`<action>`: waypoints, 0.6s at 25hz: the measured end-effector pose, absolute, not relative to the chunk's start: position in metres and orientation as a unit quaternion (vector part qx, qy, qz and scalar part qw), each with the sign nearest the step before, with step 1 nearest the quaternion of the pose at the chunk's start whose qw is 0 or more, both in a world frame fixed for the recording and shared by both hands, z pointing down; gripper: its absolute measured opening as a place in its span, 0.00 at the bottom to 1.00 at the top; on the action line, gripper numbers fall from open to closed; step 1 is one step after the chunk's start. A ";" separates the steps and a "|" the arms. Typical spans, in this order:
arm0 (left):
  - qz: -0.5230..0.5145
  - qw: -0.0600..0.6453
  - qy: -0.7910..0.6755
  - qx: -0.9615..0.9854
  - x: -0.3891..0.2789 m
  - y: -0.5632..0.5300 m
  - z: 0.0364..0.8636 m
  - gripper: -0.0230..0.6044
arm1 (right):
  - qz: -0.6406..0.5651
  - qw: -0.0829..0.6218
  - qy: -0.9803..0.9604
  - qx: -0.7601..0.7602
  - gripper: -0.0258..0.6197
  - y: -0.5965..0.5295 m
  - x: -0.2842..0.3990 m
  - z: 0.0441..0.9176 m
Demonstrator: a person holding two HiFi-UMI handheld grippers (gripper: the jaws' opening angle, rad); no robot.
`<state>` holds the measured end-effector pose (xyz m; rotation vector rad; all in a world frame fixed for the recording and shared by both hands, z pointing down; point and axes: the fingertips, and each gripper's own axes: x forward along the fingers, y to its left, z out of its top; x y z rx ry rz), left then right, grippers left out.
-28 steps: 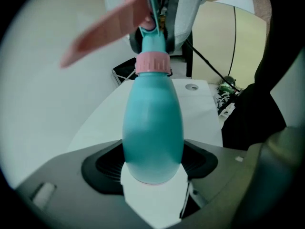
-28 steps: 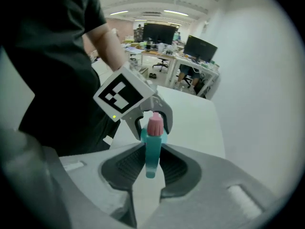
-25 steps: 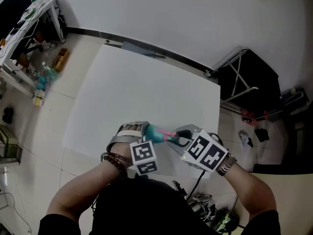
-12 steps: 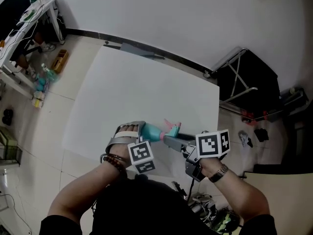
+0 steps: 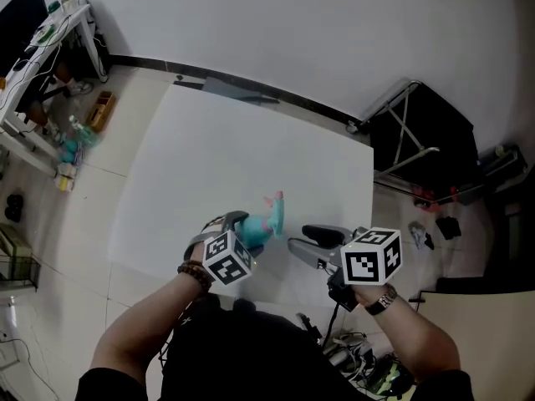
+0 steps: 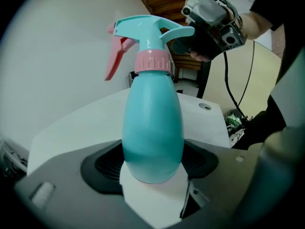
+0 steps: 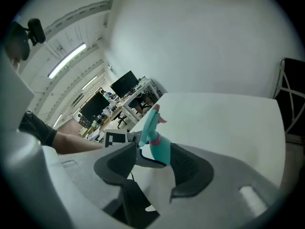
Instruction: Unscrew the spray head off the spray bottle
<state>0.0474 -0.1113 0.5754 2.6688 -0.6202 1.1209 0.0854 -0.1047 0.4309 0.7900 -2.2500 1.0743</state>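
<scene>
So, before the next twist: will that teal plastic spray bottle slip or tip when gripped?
Probably slippery: the teal plastic spray bottle looks smooth and rounded where the left gripper clamps its lower body. Likely top-heavy, since the teal-and-pink spray head overhangs.

Spray bottle (image 5: 264, 225) over table (image 5: 234, 140), left gripper (image 5: 240, 224) at its left, right gripper (image 5: 306, 242) right

On my feed the spray bottle (image 6: 152, 128) is smooth teal plastic with a soft sheen. Its spray head (image 6: 145, 30) looks like the same plastic, above a ribbed pink collar (image 6: 152, 61). The left tongs (image 6: 152, 162) are matt grey plastic with dark ribbed pads (image 6: 102, 165), probably rubber. The bench (image 5: 234, 140) is smooth, matt white.
</scene>
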 end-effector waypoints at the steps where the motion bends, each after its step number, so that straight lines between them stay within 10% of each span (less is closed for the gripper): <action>1: 0.370 0.096 -0.214 0.899 0.047 -0.114 0.579 0.66 | 0.389 0.261 -0.833 0.295 0.37 -0.104 0.085 0.433; 15: 0.331 0.085 -0.262 0.903 0.046 -0.139 0.602 0.68 | 0.260 0.300 -0.852 0.340 0.35 -0.090 0.094 0.453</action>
